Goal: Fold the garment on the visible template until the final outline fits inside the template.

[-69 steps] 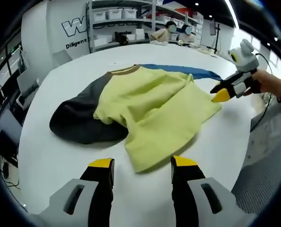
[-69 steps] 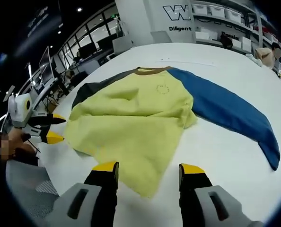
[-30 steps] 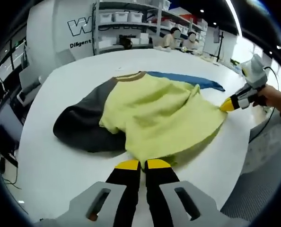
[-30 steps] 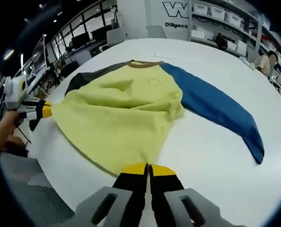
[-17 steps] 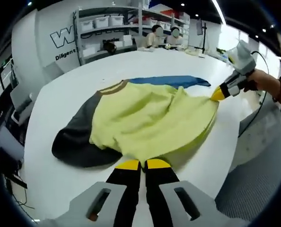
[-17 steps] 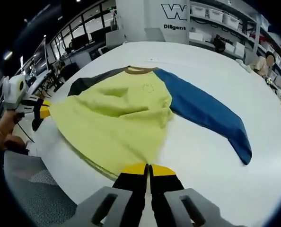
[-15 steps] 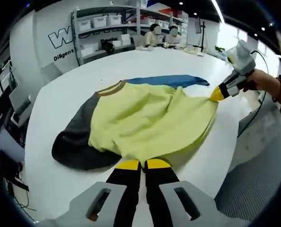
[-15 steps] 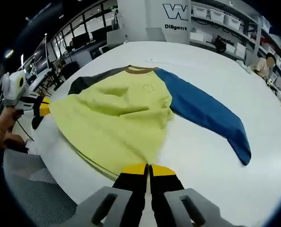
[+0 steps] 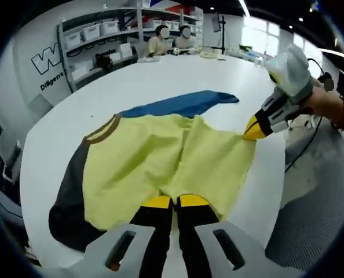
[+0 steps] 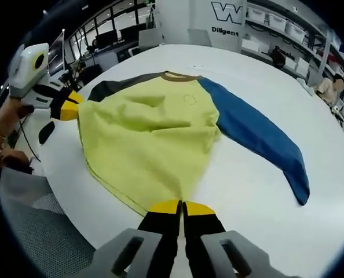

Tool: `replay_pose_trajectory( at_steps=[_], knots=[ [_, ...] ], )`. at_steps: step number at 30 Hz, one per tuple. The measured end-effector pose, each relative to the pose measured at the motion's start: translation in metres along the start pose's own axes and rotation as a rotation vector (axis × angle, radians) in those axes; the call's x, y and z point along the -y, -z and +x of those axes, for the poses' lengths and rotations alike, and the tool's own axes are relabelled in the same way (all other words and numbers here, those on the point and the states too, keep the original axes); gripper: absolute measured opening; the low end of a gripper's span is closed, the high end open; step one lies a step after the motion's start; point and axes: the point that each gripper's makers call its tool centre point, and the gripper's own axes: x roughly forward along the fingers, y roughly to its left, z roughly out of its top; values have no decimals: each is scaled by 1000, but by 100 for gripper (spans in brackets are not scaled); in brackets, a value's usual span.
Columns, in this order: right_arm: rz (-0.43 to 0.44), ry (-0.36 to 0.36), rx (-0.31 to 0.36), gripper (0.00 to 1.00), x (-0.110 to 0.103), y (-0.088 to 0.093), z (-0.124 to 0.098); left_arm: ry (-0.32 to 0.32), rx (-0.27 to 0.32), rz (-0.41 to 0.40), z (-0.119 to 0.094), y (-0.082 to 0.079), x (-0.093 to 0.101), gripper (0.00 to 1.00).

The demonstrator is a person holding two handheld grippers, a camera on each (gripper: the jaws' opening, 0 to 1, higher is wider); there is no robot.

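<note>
The yellow shirt with a blue sleeve and a dark sleeve lies spread on the white table. The left gripper pinches one bottom corner. The right gripper pinches the other corner.

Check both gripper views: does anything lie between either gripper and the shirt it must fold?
Nothing visible does. The left gripper and the right gripper each have their jaws shut on the hem of the yellow shirt, which is spread on the white table.
</note>
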Motion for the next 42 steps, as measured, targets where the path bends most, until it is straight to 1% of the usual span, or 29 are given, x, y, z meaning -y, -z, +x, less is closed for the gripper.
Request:
replay_pose_trajectory(
  at_steps=[5, 9, 12, 16, 30, 34, 37, 38, 40, 42],
  knots=[
    [10, 4, -11, 0, 4, 5, 3, 24, -24, -5, 23, -2, 5, 1],
    [17, 9, -15, 0, 5, 9, 6, 23, -64, -4, 38, 3, 7, 1],
    [21, 14, -15, 0, 6, 10, 7, 31, -77, -12, 45, 5, 9, 1],
    [33, 12, -18, 0, 7, 13, 9, 39, -97, -5, 52, 8, 12, 1],
    [50, 12, -26, 0, 8, 17, 11, 46, -143, -22, 71, 19, 18, 0],
    [51, 14, -29, 0, 9, 19, 12, 39, -143, -19, 72, 19, 18, 1],
    [40, 17, -38, 0, 8, 21, 13, 35, -129, -53, 73, 18, 18, 1],
    [38, 17, -41, 0, 8, 22, 14, 43, -126, -87, 73, 18, 18, 2],
    [33, 18, -49, 0, 8, 23, 15, 61, -122, -116, 67, 17, 20, 12],
    [28, 16, -55, 0, 6, 23, 16, 64, -98, -112, 61, 14, 19, 21]
  ],
)
